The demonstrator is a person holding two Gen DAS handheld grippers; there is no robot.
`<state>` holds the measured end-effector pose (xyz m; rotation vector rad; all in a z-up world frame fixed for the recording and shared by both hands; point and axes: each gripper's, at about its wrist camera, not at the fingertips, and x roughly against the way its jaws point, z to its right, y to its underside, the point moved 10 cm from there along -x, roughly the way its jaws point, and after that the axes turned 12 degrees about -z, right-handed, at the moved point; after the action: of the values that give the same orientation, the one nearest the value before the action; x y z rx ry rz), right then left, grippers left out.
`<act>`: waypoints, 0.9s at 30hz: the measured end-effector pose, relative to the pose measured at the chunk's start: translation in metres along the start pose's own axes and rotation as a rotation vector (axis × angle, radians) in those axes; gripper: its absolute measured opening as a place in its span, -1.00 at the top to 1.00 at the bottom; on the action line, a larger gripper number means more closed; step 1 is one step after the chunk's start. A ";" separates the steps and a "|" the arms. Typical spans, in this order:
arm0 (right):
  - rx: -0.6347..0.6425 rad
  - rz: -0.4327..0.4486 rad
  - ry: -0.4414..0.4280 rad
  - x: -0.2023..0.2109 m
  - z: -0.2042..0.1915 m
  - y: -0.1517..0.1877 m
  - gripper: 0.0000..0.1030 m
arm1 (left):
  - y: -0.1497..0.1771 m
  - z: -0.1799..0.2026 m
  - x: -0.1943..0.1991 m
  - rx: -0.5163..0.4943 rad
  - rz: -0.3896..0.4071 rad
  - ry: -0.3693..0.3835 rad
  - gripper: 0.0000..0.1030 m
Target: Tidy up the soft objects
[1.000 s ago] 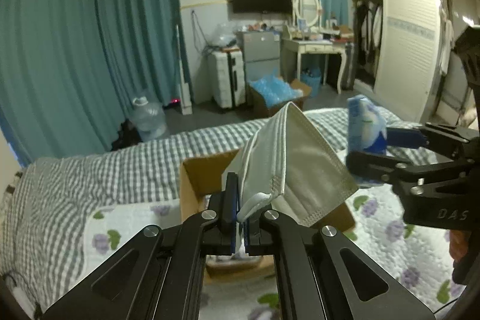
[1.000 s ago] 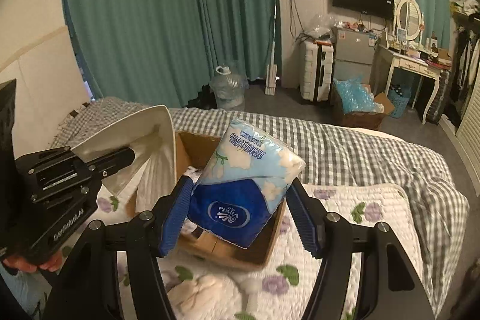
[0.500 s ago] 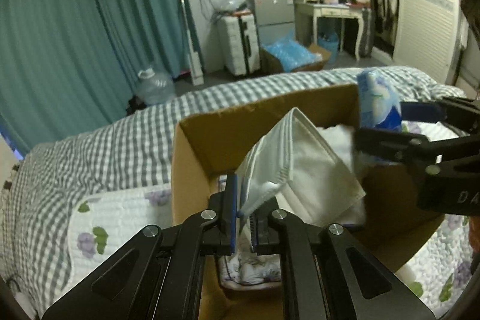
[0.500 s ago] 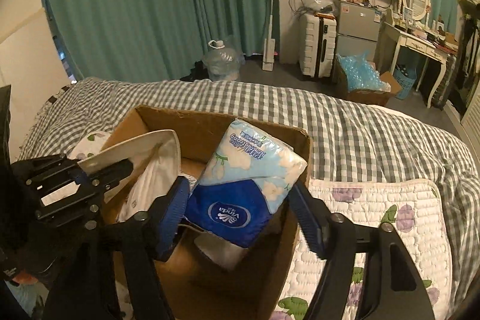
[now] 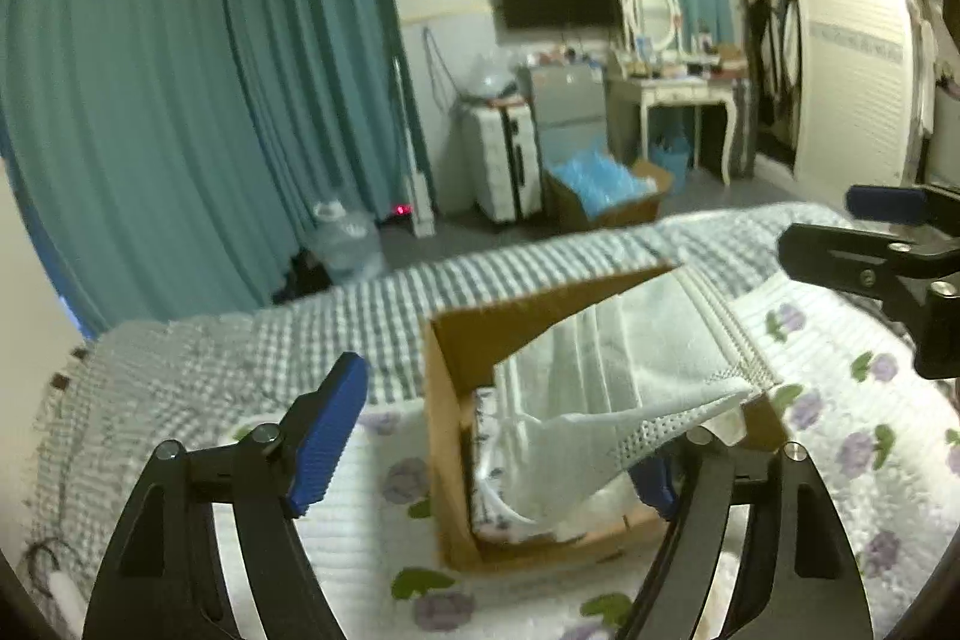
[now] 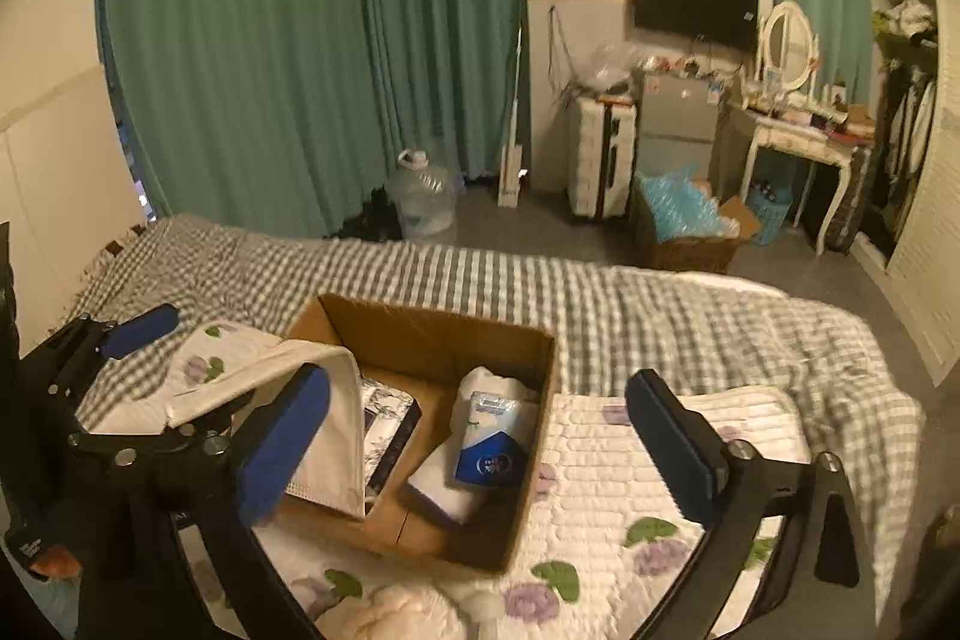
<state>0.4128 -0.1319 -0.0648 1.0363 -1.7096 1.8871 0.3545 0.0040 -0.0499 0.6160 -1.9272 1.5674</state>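
A brown cardboard box (image 6: 438, 334) stands open on the bed. A blue and white tissue pack (image 6: 489, 439) lies inside it on white cloth, beside a patterned item (image 6: 387, 430). My right gripper (image 6: 480, 436) is open and empty above the box. My left gripper (image 5: 498, 430) is open; a white face mask (image 5: 636, 376) drapes over its right finger and hangs over the box (image 5: 447, 400). In the right wrist view the mask (image 6: 324, 418) hangs at the box's left edge, beside the left gripper (image 6: 96, 358).
The bed has a grey checked cover (image 6: 600, 292) and a flowered white quilt (image 6: 606, 466). A cream plush item (image 6: 390, 610) lies at the near edge. Beyond the bed are green curtains, a water jug (image 6: 423, 196), a suitcase and a dressing table.
Both grippers opened. The tissue pack dropped from the right gripper into the box. The mask was let go and now hangs on the left gripper's right finger. Both grippers pulled back from the box.
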 end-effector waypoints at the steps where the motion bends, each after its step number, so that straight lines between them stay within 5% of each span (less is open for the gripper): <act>1: 0.008 0.021 0.013 0.021 -0.002 0.000 -1.00 | -0.001 -0.004 0.011 0.004 0.016 -0.005 -0.79; 3: 0.016 0.051 0.031 0.052 -0.004 0.001 -1.00 | -0.003 -0.011 0.046 0.024 0.071 -0.012 -0.96; 8: 0.021 0.094 0.066 0.118 -0.016 0.011 -1.00 | -0.004 -0.015 0.101 0.004 0.134 -0.034 -1.00; 13: 0.038 0.112 0.076 0.149 -0.026 0.027 -1.00 | -0.004 -0.010 0.106 0.009 0.116 -0.018 -1.00; 19: 0.037 0.066 0.076 0.130 -0.020 0.038 -1.00 | -0.005 -0.006 0.072 0.014 0.071 -0.035 -1.00; 27: -0.006 -0.055 0.055 0.034 0.003 0.045 -1.00 | -0.004 0.011 -0.032 0.033 -0.072 -0.006 -1.00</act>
<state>0.3596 -0.1496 -0.0704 1.0094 -1.6383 1.8578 0.3793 -0.0076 -0.0702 0.6969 -1.8662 1.5565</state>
